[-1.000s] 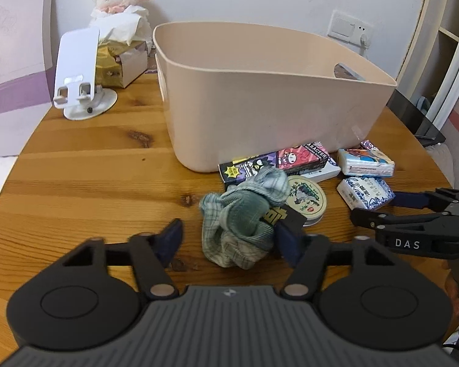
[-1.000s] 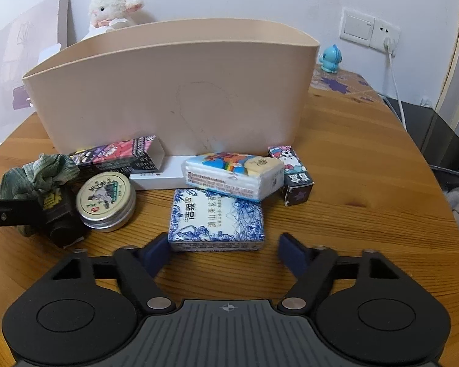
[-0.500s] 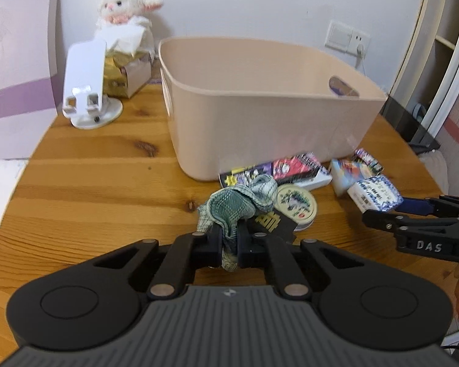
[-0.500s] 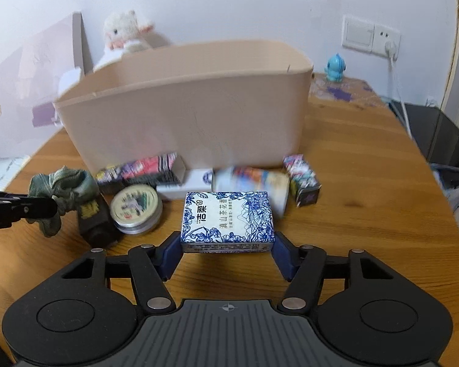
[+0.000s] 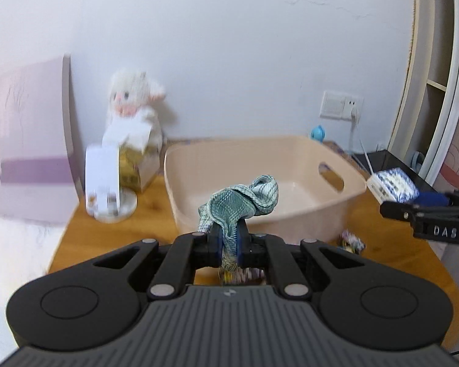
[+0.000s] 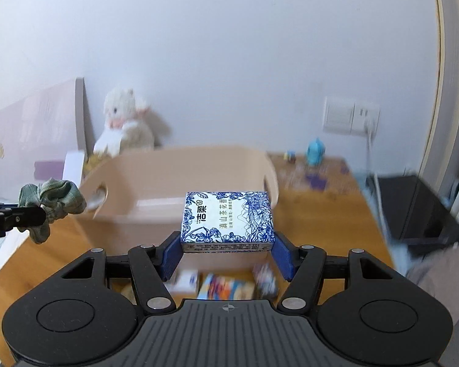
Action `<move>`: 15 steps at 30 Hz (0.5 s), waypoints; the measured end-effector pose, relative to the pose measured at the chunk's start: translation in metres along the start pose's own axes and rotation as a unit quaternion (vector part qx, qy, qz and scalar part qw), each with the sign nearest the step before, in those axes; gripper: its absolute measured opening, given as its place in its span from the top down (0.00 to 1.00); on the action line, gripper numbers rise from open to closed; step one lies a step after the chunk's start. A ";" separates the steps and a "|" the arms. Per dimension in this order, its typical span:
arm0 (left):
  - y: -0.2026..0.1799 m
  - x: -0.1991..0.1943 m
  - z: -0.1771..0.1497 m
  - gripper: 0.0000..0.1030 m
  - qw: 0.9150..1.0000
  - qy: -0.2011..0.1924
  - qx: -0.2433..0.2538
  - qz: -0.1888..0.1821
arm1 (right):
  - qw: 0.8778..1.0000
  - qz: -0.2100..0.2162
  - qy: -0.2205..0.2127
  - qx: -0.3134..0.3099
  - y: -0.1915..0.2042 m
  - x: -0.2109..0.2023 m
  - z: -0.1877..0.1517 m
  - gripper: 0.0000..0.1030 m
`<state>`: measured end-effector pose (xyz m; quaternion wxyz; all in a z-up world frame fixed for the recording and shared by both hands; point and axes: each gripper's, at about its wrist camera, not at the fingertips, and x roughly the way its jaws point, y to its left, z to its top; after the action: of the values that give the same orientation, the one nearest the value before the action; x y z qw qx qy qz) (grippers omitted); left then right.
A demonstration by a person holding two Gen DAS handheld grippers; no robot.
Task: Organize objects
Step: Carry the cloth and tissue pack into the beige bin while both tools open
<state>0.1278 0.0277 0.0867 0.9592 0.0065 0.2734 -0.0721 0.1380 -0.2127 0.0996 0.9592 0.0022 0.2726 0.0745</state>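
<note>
Blurred packets (image 6: 226,284) on table (image 6: 330,208) below right gripper (image 6: 228,252), half hidden, unreadable. "DAS" on its side in left view. Blue-white pack (image 6: 228,220), Chinese print, clamped in its fingers above beige bin (image 6: 180,183). Green cloth (image 5: 241,205) pinched in left gripper (image 5: 228,246) before bin, nothing seen inside.

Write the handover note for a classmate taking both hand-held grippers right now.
Left hand-held gripper: shut on the green checked cloth, raised in front of the beige bin.
Right hand-held gripper: shut on the blue-and-white tissue pack, also lifted near the bin.
Done: both items picked up; the visible bin floor looks bare.
Left: drop both in, then collect the small packs on the wooden table by the bin.
</note>
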 end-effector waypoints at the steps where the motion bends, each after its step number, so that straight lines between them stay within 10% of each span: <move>1: -0.003 0.004 0.006 0.91 1.000 -0.003 0.007 0.000 | 1.000 -0.002 -0.006 -0.001 -0.001 0.001 0.007 0.42; 15: -0.014 0.120 0.034 0.91 0.998 0.052 -0.005 0.043 | 0.999 -0.027 0.029 -0.013 -0.002 0.100 0.055 0.42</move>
<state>0.2448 -0.0044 0.0532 0.9459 0.0178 0.3225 -0.0287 0.2515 -0.1984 0.0939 0.9525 -0.0201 0.2995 0.0518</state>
